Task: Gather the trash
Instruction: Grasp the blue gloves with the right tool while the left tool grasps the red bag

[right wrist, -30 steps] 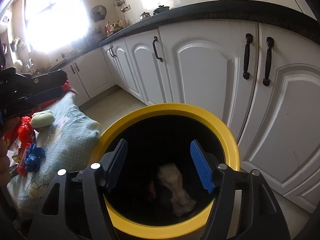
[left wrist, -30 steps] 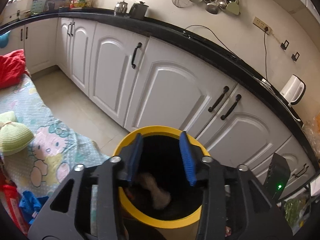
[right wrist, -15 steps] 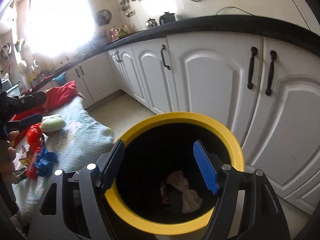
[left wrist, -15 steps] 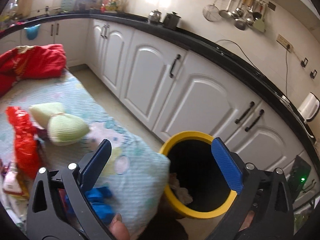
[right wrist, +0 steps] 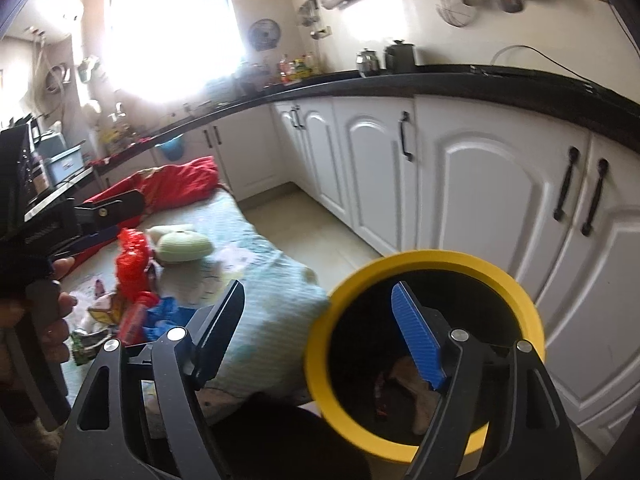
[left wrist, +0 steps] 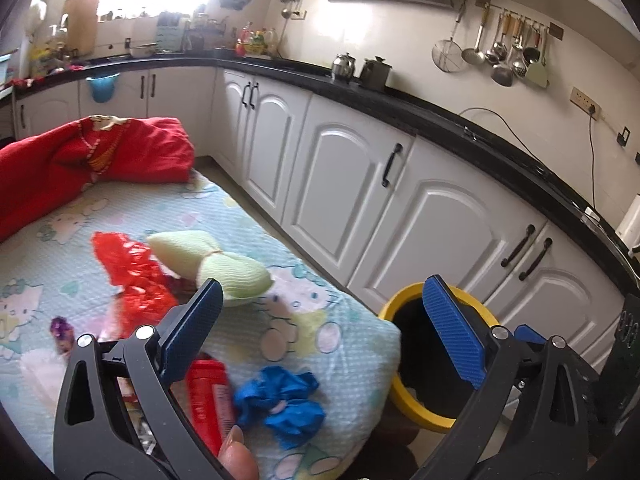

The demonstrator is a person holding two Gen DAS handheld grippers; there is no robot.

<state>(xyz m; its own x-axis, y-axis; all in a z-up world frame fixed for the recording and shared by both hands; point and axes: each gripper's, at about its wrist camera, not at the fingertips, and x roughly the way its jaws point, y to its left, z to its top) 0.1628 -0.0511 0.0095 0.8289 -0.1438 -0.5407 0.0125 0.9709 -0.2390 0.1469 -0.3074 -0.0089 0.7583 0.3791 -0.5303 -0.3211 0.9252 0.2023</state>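
Left gripper point(left wrist: 320, 320) was spread wide, empty, over the table edge above the blue crumpled trash point(left wrist: 282, 404) and red wrapper point(left wrist: 210, 396). Right gripper point(right wrist: 320, 336) also gaped empty, straddling the yellow-rimmed bin point(right wrist: 432, 260); crumpled paper point(right wrist: 420, 404) sat inside.

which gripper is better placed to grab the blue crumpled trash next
Left. The left gripper hangs open right above the blue crumpled trash on the mat; the right gripper sits farther off, by the yellow bin.

Both wrist cameras look down from near above: the left faces the bed point(left wrist: 280, 240), the right faces the yellow bin point(right wrist: 520, 304) at 5 o'clock, and both share bed, bin and cabinets point(left wrist: 440, 216).
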